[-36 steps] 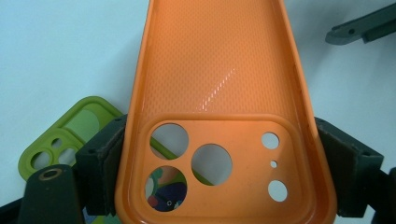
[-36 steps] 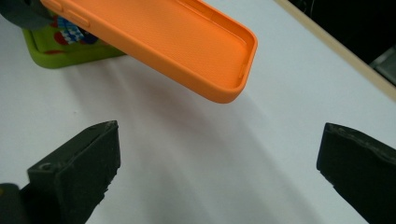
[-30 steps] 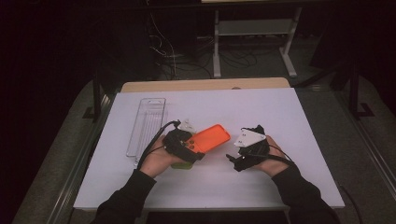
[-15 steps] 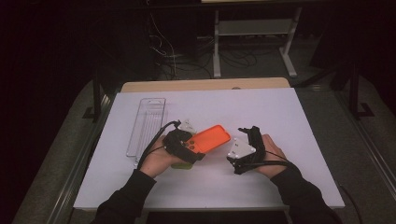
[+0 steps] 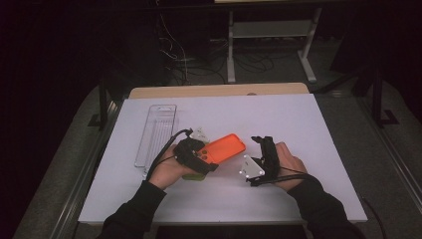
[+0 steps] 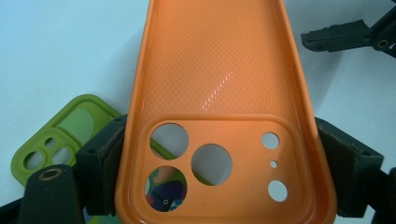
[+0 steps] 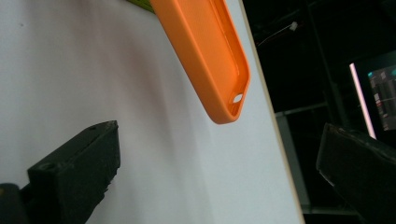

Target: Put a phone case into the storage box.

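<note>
- The orange phone case (image 5: pixel 224 149) was seen clamped at its camera-hole end between the jaws of the left gripper (image 5: pixel 201 159), the pads pressed on its two long sides.
- In the left gripper view the case (image 6: pixel 219 84) was shown hollow side up, its free end pointed away from the gripper.
- In the high view the case was placed near the middle of the white surface (image 5: pixel 298 119), somewhat toward the near edge; in the right gripper view its free end (image 7: pixel 205 51) was seen lifted off the surface.
- A green phone case (image 6: pixel 70 135) was noted flat on the surface, partly under the left gripper and the orange case.
- The right gripper (image 5: pixel 263 149) was held just beside the free end of the orange case, apart from it, jaws spread wide with nothing between them.
- In the right gripper view its two jaws were seen well apart.
- A clear plastic tray (image 5: pixel 157 132) was recorded lying lengthwise toward the surface's left edge, apart from both grippers.
</note>
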Demonstrator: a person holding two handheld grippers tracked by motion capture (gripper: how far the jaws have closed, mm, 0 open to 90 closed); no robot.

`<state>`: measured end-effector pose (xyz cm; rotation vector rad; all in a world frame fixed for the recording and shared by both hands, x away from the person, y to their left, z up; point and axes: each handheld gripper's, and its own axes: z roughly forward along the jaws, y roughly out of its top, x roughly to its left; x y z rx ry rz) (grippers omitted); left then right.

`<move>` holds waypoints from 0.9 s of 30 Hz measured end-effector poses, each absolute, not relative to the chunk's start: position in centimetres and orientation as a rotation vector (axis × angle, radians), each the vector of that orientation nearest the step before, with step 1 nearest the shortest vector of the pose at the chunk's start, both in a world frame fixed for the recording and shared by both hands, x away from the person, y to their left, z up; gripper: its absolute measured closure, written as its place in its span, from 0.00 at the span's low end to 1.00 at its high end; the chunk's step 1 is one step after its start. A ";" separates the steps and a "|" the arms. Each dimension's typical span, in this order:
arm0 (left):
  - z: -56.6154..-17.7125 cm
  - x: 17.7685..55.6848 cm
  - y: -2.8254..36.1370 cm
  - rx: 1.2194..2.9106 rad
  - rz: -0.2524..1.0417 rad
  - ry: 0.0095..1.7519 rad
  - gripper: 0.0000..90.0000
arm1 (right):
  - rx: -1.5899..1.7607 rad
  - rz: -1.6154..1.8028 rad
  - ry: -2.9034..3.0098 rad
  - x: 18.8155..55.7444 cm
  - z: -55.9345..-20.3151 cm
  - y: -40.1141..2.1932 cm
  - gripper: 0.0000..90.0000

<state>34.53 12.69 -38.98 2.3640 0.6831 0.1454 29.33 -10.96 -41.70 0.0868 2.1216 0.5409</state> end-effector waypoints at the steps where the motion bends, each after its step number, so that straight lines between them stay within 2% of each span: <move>1: -39.0 34.5 12.7 2.368 0.143 0.685 0.18 | 0.075 0.536 2.098 29.1 -41.8 -10.7 0.00; 10: -38.9 34.7 12.9 2.395 0.144 0.660 0.18 | -0.039 0.444 2.021 28.6 -42.1 -10.2 0.00; 23: -38.8 34.4 12.5 2.345 0.112 0.689 0.18 | -0.081 0.429 1.965 27.9 -42.3 -9.3 0.00; 27: -38.6 34.4 12.5 2.388 0.109 0.641 0.18 | -0.132 0.422 1.928 27.8 -42.2 -8.9 0.04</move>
